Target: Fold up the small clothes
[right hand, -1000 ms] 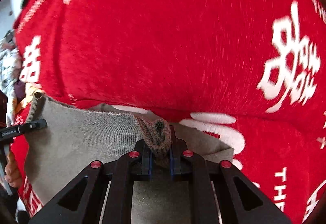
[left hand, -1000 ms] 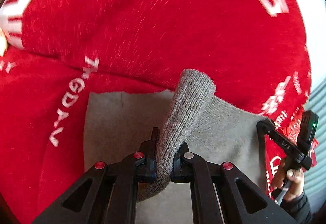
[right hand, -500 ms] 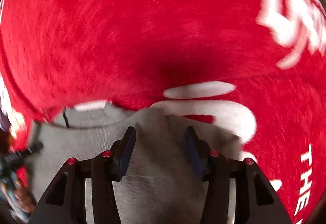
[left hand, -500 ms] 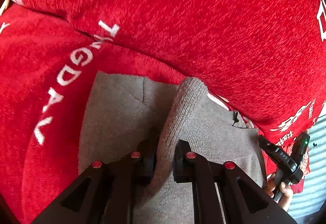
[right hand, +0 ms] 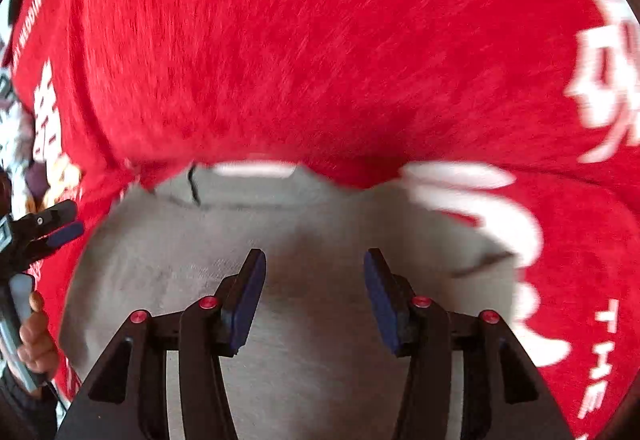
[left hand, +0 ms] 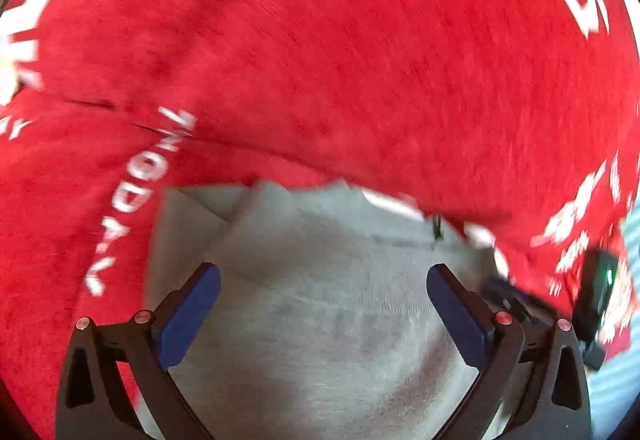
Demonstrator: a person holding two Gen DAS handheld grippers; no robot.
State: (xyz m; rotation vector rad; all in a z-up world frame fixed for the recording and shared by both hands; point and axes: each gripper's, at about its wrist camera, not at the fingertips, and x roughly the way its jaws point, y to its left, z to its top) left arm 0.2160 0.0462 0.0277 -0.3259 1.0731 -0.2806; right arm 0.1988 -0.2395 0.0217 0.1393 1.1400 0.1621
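A small grey knit garment (left hand: 320,300) lies flat on a red blanket (left hand: 320,60) with white lettering. It also shows in the right wrist view (right hand: 312,224), its far edge tucked against a raised red fold. My left gripper (left hand: 323,272) is open and empty just above the garment. My right gripper (right hand: 314,260) is open and empty above the same garment. The left gripper's blue pad (right hand: 64,234) shows at the left edge of the right wrist view. The right gripper (left hand: 520,296) shows blurred at the right of the left wrist view.
The red blanket (right hand: 320,40) bulges up behind the garment in a thick fold. A hand (right hand: 34,344) holds the left gripper's handle. Patterned cloth (right hand: 16,144) lies at the far left edge. A pale striped surface (left hand: 624,380) shows at the right.
Both grippers have let go of the grey garment and opened wide. The raised fold of knit that each held now lies flat on the garment.
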